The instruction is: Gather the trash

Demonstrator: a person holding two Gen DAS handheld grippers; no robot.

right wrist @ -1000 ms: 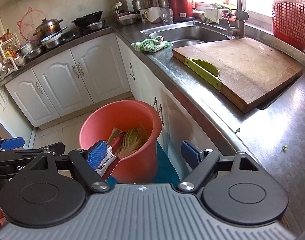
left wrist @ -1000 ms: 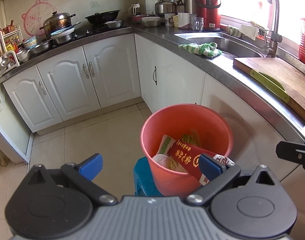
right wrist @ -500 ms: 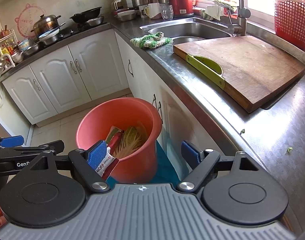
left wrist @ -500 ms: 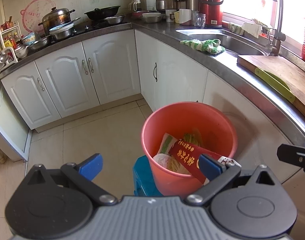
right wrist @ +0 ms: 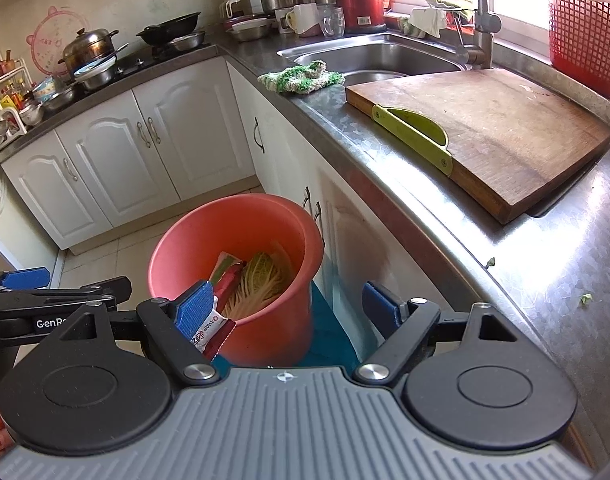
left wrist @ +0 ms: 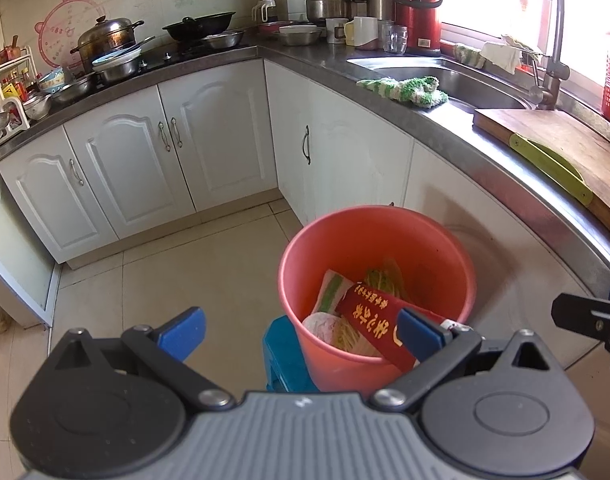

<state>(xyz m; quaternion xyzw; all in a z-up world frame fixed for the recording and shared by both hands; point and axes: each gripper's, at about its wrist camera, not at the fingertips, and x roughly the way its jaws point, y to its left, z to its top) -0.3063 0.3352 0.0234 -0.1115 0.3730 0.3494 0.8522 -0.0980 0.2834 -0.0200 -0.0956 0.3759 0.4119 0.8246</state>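
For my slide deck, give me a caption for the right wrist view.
Open right gripper above a salmon bucket holding cabbage leaves and a red wrapper beside the kitchen counter.

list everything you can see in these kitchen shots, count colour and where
bucket: 1, orange-red, on the floor by the cabinets
red wrapper: 1, red with yellow print, leaning over the bucket's near rim
cabbage leaves: several, pale green, inside the bucket
stool: 1, blue, under the bucket
cutting board: 1, brown wood with green handle, on the counter
cloth: 1, green and white, at the sink edge
sink: 1, steel, in the counter
basket: 1, red, on the windowsill
thermos: 1, red, behind the sink
kettle: 1, steel, counter corner
green scraps: 2, on the counter, near right
left tool: open, empty
right tool: open, empty
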